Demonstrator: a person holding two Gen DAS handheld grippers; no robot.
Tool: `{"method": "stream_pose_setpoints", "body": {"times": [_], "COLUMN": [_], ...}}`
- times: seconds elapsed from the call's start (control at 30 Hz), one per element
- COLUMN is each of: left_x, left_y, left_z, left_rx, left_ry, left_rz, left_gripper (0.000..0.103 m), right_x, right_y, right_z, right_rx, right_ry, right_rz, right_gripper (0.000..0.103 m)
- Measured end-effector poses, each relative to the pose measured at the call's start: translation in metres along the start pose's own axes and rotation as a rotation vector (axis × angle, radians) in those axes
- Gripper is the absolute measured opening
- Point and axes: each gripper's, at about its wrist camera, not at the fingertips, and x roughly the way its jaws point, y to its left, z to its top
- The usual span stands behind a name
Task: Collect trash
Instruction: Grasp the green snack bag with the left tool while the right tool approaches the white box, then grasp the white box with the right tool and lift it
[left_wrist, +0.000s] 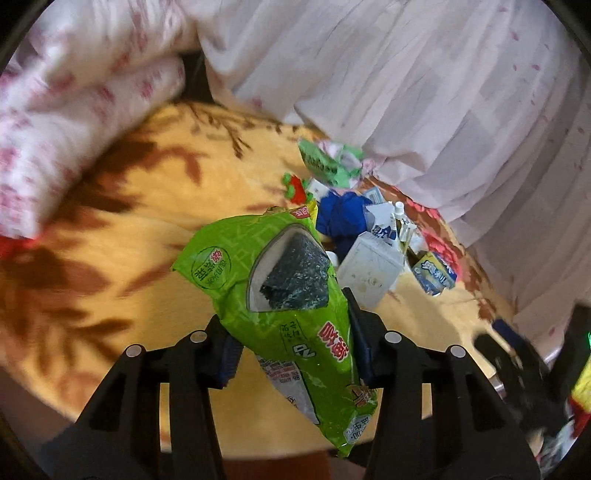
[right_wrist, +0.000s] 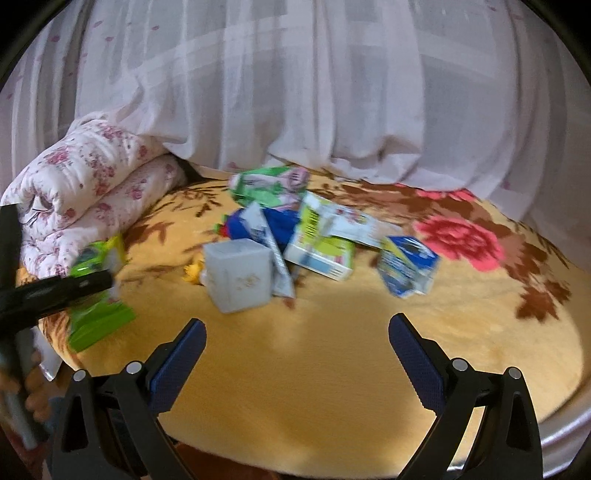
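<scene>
The collecting is under way with one piece already picked up: the left gripper (left_wrist: 291, 332) has its fingers pinched in on a green snack wrapper (left_wrist: 280, 291), gripping it about the middle so that the crinkled packet sticks up past the tips and hangs down below them, clear of the yellow flowered blanket (right_wrist: 332, 369). The same wrapper shows at the far left of the right wrist view (right_wrist: 98, 291), held off to the side near the rolled floral quilt (right_wrist: 85, 192). No bin or bag is in sight, so I judge the next move is to carry this packet off to wherever the rubbish goes, keeping the squeeze steady because the thin foil could slip. The right gripper (right_wrist: 297, 354) hovers over bare blanket with its fingers spread wide and nothing between them, pointed toward the rest of the litter: a white box (right_wrist: 238, 275), a yellow-green carton (right_wrist: 321, 251) and a blue carton (right_wrist: 408, 266) lying near the curtain (right_wrist: 295, 92). The white box sits nearest, so it looks the likeliest next pick.
</scene>
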Motion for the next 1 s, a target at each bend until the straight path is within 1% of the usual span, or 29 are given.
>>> {"method": "stream_pose_setpoints", "body": {"times": [0.03,0.1,0.23,0.3,0.4,0.53,0.63,0.67,0.7,0.73,0.77,0.87,1.0], "left_x": [-0.012,-0.028,-0.049,-0.055,-0.062,-0.065,-0.064,-0.063,-0.064,-0.063,-0.064,-0.065,-0.068], "left_y": [0.000,0.003,0.013,0.020,0.027,0.038,0.044,0.047,0.049,0.051,0.052,0.055,0.053], "left_z": [-0.004,-0.010,-0.019,-0.022,-0.026,-0.027,-0.028,-0.028,-0.029,-0.029,-0.030,-0.031,-0.034], "left_rx": [0.017,0.034,0.044,0.047,0.044,0.038,0.027,0.020,0.015,0.010,0.008,0.005,0.014], "left_ry": [-0.014,-0.032,-0.054,-0.064,-0.070,-0.072,-0.069,-0.066,-0.064,-0.063,-0.064,-0.066,-0.069], "left_rz": [0.026,0.050,0.078,0.094,0.098,0.097,0.095,0.090,0.088,0.088,0.088,0.087,0.089], "left_gripper": [0.047,0.047,0.047,0.047,0.047,0.047,0.048,0.048,0.048,0.048,0.048,0.048,0.048], "right_x": [0.007,0.020,0.049,0.064,0.087,0.116,0.133,0.140,0.148,0.151,0.152,0.139,0.107], "right_y": [0.006,0.020,0.048,0.059,0.068,0.073,0.075,0.073,0.070,0.067,0.063,0.057,0.046], "right_z": [0.003,0.009,0.021,0.026,0.032,0.039,0.042,0.043,0.043,0.042,0.041,0.037,0.028], "right_rx": [0.008,0.020,0.046,0.071,0.119,0.167,0.186,0.194,0.215,0.230,0.247,0.269,0.288], "right_ry": [0.009,0.019,0.035,0.050,0.074,0.110,0.118,0.129,0.156,0.166,0.167,0.143,0.106], "right_rz": [0.018,0.049,0.058,0.035,-0.019,-0.143,-0.222,-0.235,-0.238,-0.241,-0.236,-0.211,-0.135], "right_gripper": [0.097,0.097,0.097,0.097,0.097,0.097,0.096,0.093,0.085,0.081,0.079,0.079,0.079]}}
